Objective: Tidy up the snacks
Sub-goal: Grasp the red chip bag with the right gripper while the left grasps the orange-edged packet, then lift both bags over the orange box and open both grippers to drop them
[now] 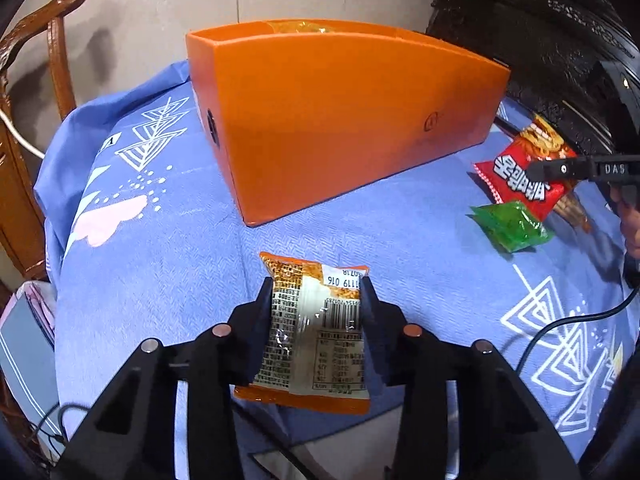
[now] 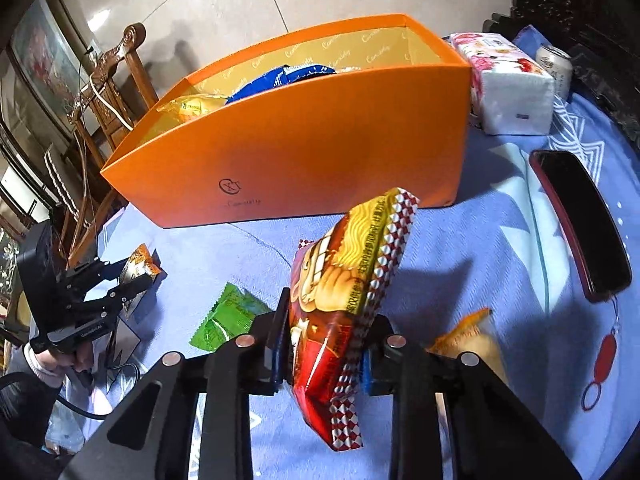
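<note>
An orange box (image 1: 340, 120) stands on the blue cloth; it also shows in the right wrist view (image 2: 304, 144), holding a blue packet (image 2: 280, 80) and a yellow packet (image 2: 192, 106). My left gripper (image 1: 318, 294) is shut on an orange snack packet (image 1: 316, 328), just above the cloth in front of the box. My right gripper (image 2: 326, 320) is shut on a red and yellow snack packet (image 2: 348, 296), lifted and tilted. The red packet (image 1: 524, 172) and the right gripper's fingertip (image 1: 540, 170) show at the right of the left wrist view. A green packet (image 1: 512, 226) (image 2: 226, 316) lies on the cloth.
A tissue pack (image 2: 508, 84), a can (image 2: 556, 64) and a dark phone (image 2: 580, 224) lie right of the box. Another orange packet (image 2: 468, 336) lies under my right gripper. A wooden chair (image 1: 36, 80) stands at the left; dark carved furniture (image 1: 540, 40) behind. A cable (image 1: 568, 320) crosses the cloth.
</note>
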A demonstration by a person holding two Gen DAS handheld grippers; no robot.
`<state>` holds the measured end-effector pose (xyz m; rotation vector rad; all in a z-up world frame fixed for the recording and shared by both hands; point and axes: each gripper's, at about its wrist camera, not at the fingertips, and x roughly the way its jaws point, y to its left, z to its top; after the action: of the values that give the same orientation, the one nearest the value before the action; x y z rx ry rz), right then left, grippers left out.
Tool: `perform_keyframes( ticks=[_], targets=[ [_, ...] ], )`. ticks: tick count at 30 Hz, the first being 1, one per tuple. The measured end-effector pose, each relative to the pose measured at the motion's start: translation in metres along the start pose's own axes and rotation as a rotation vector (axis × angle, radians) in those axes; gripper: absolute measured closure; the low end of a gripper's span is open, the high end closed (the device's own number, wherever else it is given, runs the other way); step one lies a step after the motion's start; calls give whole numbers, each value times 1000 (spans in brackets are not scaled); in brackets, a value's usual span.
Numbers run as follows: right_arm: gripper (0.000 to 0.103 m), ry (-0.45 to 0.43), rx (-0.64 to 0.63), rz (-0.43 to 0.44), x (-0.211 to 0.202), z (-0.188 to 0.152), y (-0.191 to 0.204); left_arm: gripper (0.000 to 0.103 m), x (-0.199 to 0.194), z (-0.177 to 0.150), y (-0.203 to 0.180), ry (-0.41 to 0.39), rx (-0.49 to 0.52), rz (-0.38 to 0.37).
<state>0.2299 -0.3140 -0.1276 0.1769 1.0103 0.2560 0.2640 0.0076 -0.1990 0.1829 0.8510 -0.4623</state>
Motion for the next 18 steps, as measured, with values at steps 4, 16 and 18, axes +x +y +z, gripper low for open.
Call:
perform_keyframes(
  ticks=[4,16,18],
  targets=[
    [79,-28,44,23,-5,-6,2,63,-15,0,-1,-31,-30,2],
    [79,-141,50,54,-44,-1,19,63,-74,22,-6,-168,-92,-19],
    [79,-170,44,64,-55,2,22,63,-88,31,-9,-205,-83,-18]
  ],
)
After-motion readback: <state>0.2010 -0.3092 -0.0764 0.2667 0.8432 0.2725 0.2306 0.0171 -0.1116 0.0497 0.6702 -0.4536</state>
